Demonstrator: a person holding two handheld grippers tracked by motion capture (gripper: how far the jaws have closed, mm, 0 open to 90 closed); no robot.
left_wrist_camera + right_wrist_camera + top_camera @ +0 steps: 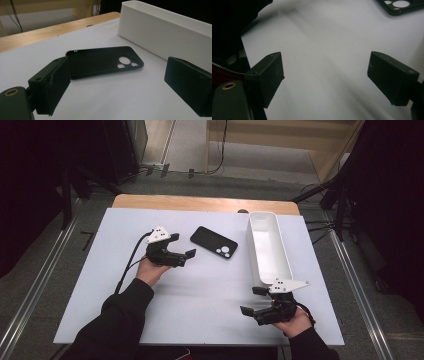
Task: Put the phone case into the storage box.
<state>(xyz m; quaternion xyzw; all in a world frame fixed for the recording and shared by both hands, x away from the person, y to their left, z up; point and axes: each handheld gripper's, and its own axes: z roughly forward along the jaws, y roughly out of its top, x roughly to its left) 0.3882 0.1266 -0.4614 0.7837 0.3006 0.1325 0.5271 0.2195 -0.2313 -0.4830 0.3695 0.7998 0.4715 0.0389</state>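
A black phone case [214,242] lies flat on the white table [200,290], its camera holes at the right end. My left gripper [184,246] is just left of the case, open, jaws pointing at it and nothing between them. In the left gripper view the case [102,61] lies just past the jaws, close to the left one. A long white bin [270,248] stands right of the case. My right gripper [252,300] hovers open near the front right of the table, below the bin. In the right gripper view the case's corner [399,6] lies far off.
The bin's white wall [162,32] rises behind the case in the left gripper view. A wooden strip [205,203] runs along the table's far edge. A dark sleeve [234,22] crosses the right gripper view's upper left. Black stands flank the table.
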